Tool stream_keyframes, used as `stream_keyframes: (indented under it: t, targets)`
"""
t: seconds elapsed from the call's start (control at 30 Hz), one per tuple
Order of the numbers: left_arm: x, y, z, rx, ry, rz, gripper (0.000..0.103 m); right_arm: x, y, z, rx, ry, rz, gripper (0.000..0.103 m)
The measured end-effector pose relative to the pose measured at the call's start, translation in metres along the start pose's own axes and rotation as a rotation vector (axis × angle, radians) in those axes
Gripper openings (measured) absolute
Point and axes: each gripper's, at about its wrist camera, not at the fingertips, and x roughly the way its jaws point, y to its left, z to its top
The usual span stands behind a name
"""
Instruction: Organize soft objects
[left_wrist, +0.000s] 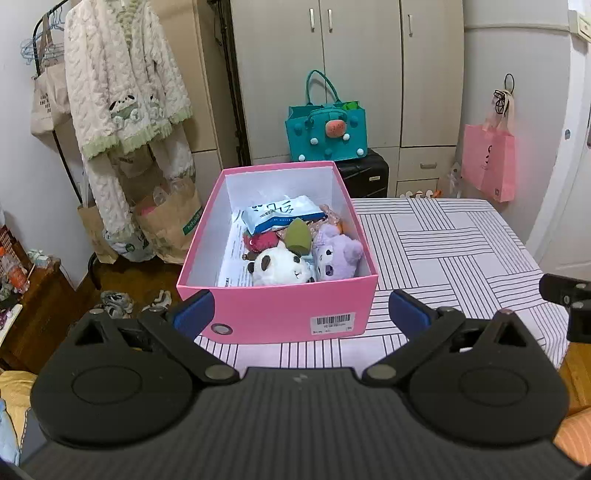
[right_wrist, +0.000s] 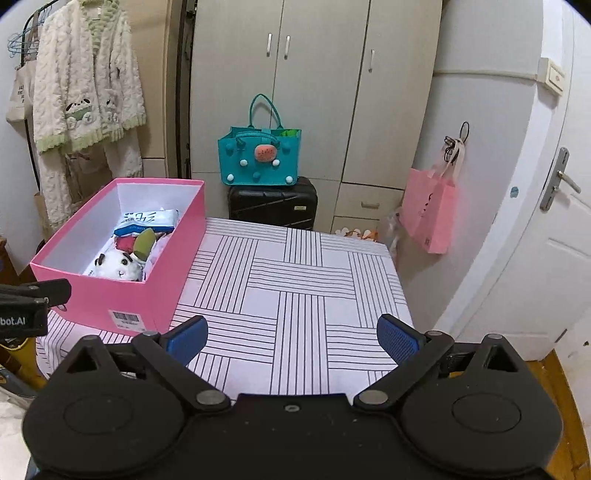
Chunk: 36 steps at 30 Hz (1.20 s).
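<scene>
A pink box (left_wrist: 280, 314) stands on the striped table (left_wrist: 461, 258), at its left side. Inside lie a panda plush (left_wrist: 279, 267), a purple plush (left_wrist: 336, 253), a green soft piece (left_wrist: 298, 236), a red fluffy item (left_wrist: 260, 242) and a white-blue pack (left_wrist: 282, 214). My left gripper (left_wrist: 301, 312) is open and empty, just in front of the box's near wall. My right gripper (right_wrist: 291, 338) is open and empty above the bare tablecloth (right_wrist: 295, 288), right of the box (right_wrist: 110, 295). The panda (right_wrist: 118, 266) shows there too.
A teal felt bag (right_wrist: 258, 155) sits on a black suitcase (right_wrist: 273, 203) behind the table, before wardrobe doors. A pink bag (right_wrist: 430, 210) hangs on the right wall near a white door. Fluffy clothes (left_wrist: 122, 92) hang left; paper bags (left_wrist: 166, 221) stand below.
</scene>
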Motion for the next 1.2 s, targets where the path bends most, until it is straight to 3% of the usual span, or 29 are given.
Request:
stream_keyframes:
  t: [0.33, 1.2]
  targets:
    - [0.005, 0.003, -0.004, -0.012, -0.037, 0.049, 0.102, -0.002, -0.006, -0.006, 0.058, -0.030, 0.012, 0.100]
    - [0.005, 0.009, -0.006, -0.017, -0.028, 0.036, 0.103, 0.007, -0.002, -0.011, 0.041, -0.014, -0.006, 0.100]
